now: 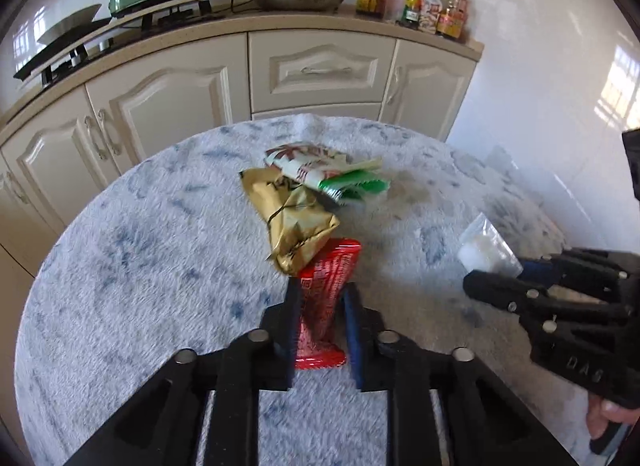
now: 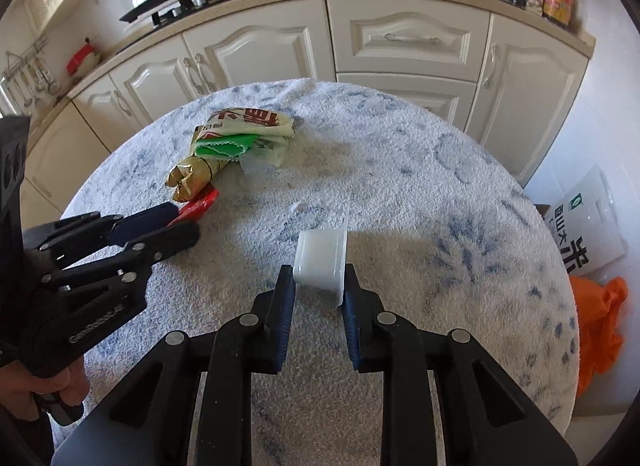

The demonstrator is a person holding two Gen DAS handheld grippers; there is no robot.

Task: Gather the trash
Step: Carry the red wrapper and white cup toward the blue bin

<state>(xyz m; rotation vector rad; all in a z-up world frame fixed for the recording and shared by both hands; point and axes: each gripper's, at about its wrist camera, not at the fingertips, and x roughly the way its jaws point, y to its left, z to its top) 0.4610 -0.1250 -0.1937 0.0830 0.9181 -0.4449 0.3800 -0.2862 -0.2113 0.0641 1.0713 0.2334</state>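
While left hand-held gripper [image 1: 320, 302] pinches red wrapper [image 1: 325, 298], right hand-held gripper [image 2: 319, 286] clamps white cup [image 2: 320, 262].

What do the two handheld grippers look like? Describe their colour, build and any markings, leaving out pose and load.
Both are matte black plastic with slotted linkage arms joined by round silver pins. The left gripper and right gripper each end in two fingers faced with ribbed dark blue pads. Raised lettering, too blurred to read, marks each body. Bare fingers wrap the left gripper's black handle; no sleeves or cables are visible.
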